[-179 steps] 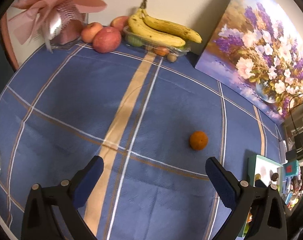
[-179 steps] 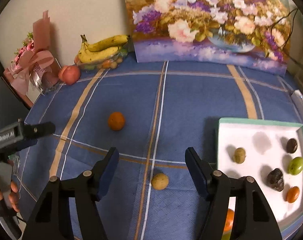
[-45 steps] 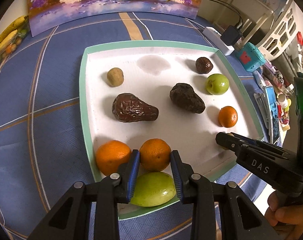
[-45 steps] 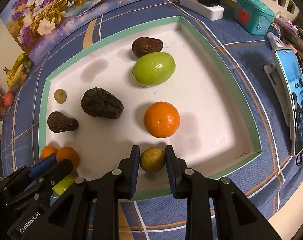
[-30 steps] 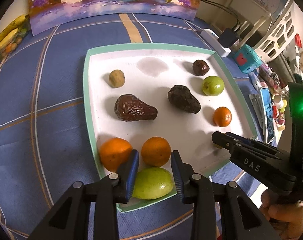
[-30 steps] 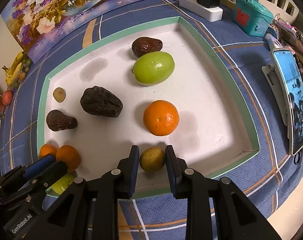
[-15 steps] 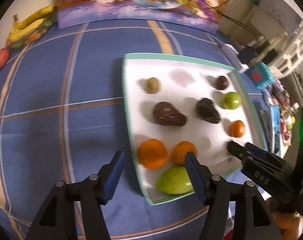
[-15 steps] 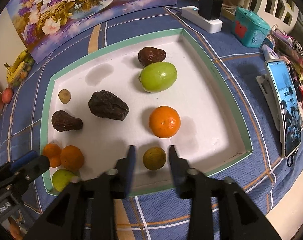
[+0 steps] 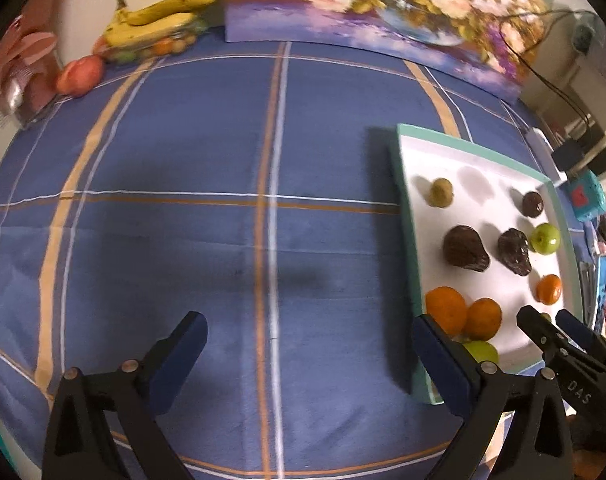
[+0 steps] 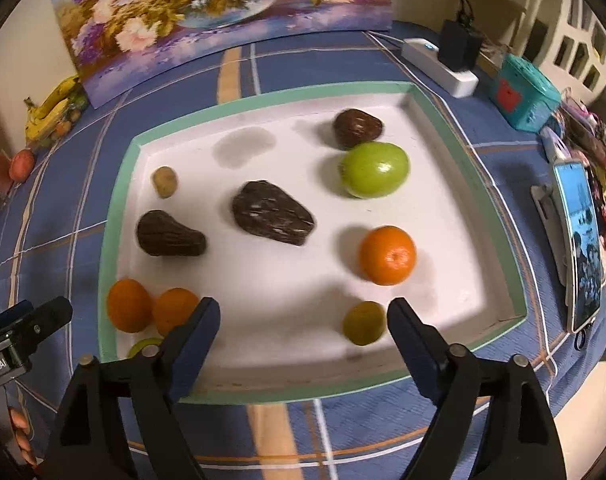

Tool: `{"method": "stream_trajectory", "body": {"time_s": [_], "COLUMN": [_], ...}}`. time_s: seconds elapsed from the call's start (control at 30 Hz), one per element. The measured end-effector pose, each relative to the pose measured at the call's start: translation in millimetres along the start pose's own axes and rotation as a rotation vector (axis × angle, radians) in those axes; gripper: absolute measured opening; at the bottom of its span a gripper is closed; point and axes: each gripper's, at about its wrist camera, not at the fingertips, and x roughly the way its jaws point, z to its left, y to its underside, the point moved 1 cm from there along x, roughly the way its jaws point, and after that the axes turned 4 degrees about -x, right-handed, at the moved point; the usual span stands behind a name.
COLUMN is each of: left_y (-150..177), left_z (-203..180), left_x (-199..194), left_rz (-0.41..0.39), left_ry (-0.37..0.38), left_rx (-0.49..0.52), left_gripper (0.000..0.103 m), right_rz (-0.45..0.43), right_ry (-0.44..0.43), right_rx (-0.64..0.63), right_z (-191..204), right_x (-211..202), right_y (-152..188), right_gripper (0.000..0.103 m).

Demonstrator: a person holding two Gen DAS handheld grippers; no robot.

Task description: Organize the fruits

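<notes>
Wide bare stretch of blue plaid tablecloth (image 9: 183, 220) under left gripper (image 9: 309, 354); jaws opening, nothing between. White tray with green rim (image 10: 119, 216) at table's right side. Right gripper (image 10: 303, 326) over tray's near edge, jaws opening, small yellow-green fruit (image 10: 363, 323) lying free between, untouched. Oranges, green fruits, wrinkled dark fruits scattered in tray. Lettering "DAS", "Robot.AI" on grippers.

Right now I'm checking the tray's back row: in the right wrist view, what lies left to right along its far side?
Small tan fruit → grey stain on the tray → dark brown fruit.
</notes>
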Motion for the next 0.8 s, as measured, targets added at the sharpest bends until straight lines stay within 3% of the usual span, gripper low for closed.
{"method": "stream_trajectory", "body": {"time_s": [0.27, 0.57, 0.8], "left_y": [6, 21, 31], "left_z": [27, 29, 32], "left_x": [-20, -51, -69], "left_rz": [-0.041, -0.123, -0.165], "left_ry": [-0.066, -0.160, -0.122], "left_rx": [-0.012, 0.031, 0.010], "left_gripper": [0.103, 0.103, 0.103], "right_rz": [-0.047, -0.108, -0.156], "right_ry": [-0.012, 0.000, -0.007], "right_rx": [-0.060, -0.102, -0.119], "right_z": [32, 48, 51], "right_x": [-12, -33, -53], "right_y": [4, 12, 20], "right_gripper": [0.088, 0.088, 0.088]}}
